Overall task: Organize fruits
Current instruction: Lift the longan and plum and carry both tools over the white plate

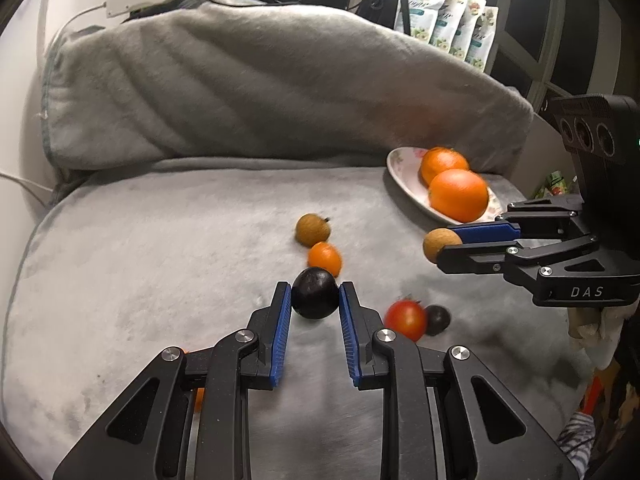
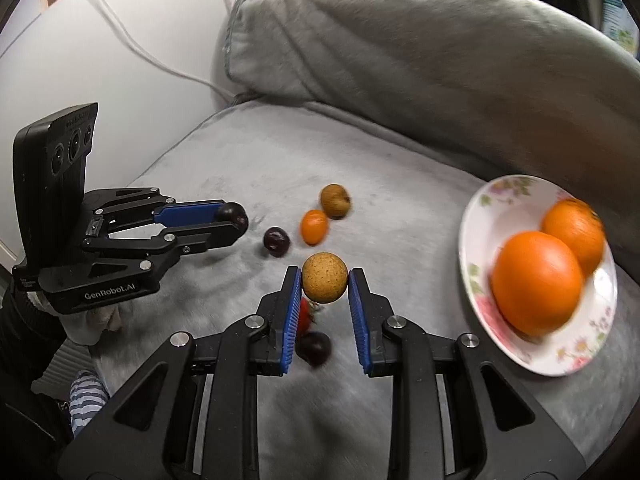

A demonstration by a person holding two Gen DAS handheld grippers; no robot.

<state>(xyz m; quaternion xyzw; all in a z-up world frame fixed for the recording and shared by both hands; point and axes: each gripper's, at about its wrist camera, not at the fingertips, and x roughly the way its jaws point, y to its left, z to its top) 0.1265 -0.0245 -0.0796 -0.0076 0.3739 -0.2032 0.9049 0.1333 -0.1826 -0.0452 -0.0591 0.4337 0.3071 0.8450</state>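
Observation:
My left gripper (image 1: pixel 314 287) is shut on a dark purple plum (image 1: pixel 315 300), held a little above the grey cushion (image 1: pixel 140 280). My right gripper (image 2: pixel 324 274) is shut on a round brown longan (image 2: pixel 324 284). It shows from the side in the left wrist view, where the right gripper (image 1: pixel 447 245) pinches the longan (image 1: pixel 438 242) just in front of the plate. The flowered white plate (image 2: pixel 480 216) carries two oranges (image 2: pixel 536 282). Loose on the cushion lie another longan (image 1: pixel 313 230), a small orange fruit (image 1: pixel 325 258), a red tomato (image 1: pixel 406 319) and a dark plum (image 1: pixel 437 319).
A grey blanket-covered backrest (image 1: pixel 260 80) rises behind the cushion. White cables (image 2: pixel 132 40) run along the wall at the left. Packets (image 1: pixel 452 20) stand at the back right. Something orange (image 1: pixel 199 396) peeks out under the left gripper. A second loose dark fruit (image 2: pixel 276 241) lies near the left gripper (image 2: pixel 237 220).

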